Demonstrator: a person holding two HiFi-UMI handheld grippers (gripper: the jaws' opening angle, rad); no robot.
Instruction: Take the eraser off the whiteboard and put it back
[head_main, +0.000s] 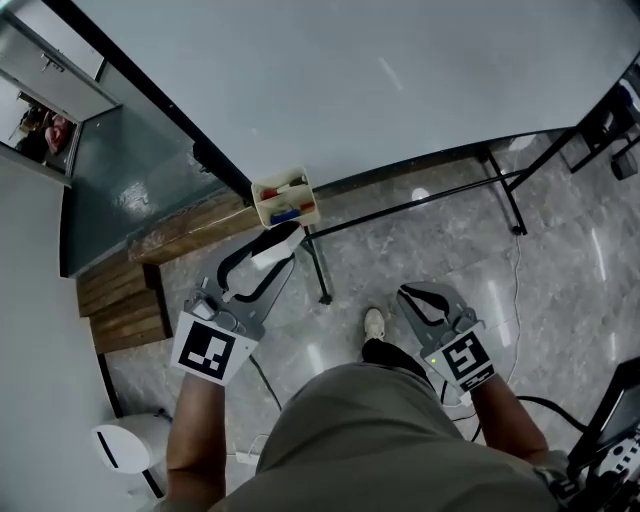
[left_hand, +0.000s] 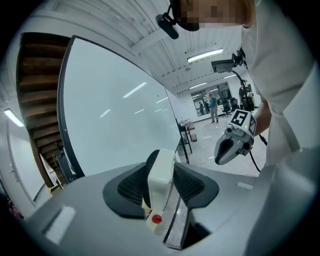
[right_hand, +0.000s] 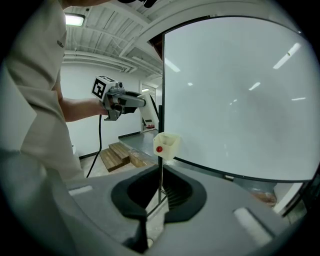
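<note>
White eraser is in my left gripper. The two black pads squeeze it from both sides, and it stands on its edge between them. So the eraser is off the whiteboard now. It hangs in the air, not touching the board. It is near the board's bottom corner and just beside the little cream box that is fixed there. The box has a red pen and a blue pen in it.

My right gripper is low over the floor, well apart from the board. Its fingers are pressed together with nothing in them. I think it has no job right now.

I think the first half is done: the eraser has been taken off. Now comes the second half, putting it back. I cannot tell if its home is the flat face of the board or the little box.

For the next move I think I should bring the left gripper up to that spot slowly. I would keep squeezing until the eraser sits flat against it, then let the pads spread. If I let go too soon, it could drop to the floor.
</note>
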